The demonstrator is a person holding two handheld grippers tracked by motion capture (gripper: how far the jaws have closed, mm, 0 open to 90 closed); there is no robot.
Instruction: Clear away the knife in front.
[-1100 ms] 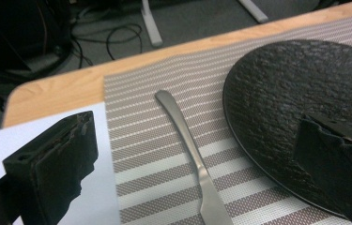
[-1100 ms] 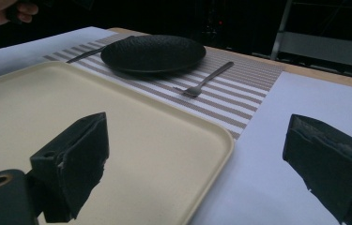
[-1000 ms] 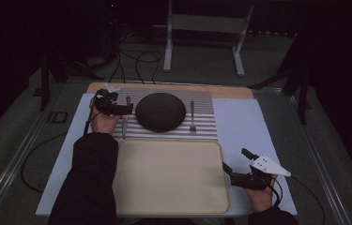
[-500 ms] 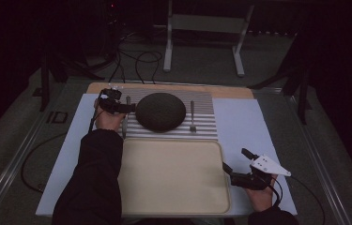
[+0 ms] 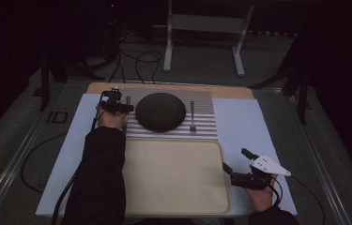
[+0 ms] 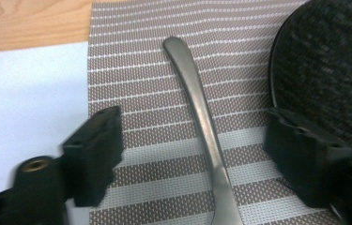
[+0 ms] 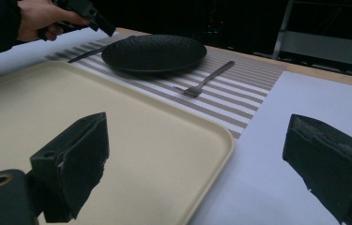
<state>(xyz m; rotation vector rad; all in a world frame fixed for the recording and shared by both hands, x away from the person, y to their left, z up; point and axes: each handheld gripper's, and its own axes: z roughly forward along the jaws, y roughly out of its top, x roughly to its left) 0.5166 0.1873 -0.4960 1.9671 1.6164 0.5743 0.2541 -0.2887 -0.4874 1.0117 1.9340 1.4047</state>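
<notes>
From the high view we see a dim room, black beyond the counter (image 5: 253,126), with only the pale counter top and the cream tray (image 5: 173,178) catching soft, even light from above and casting hardly any shadow. In the left gripper view we find brighter light, the striped mat (image 6: 150,61) and the knife handle (image 6: 197,103) sharp with a dull sheen on the metal, while the near black fingers (image 6: 94,154) go soft and blurred. In the right gripper view we get a dark background, a faint gleam on the plate (image 7: 155,51), and near fingers (image 7: 75,164) out of focus.
</notes>
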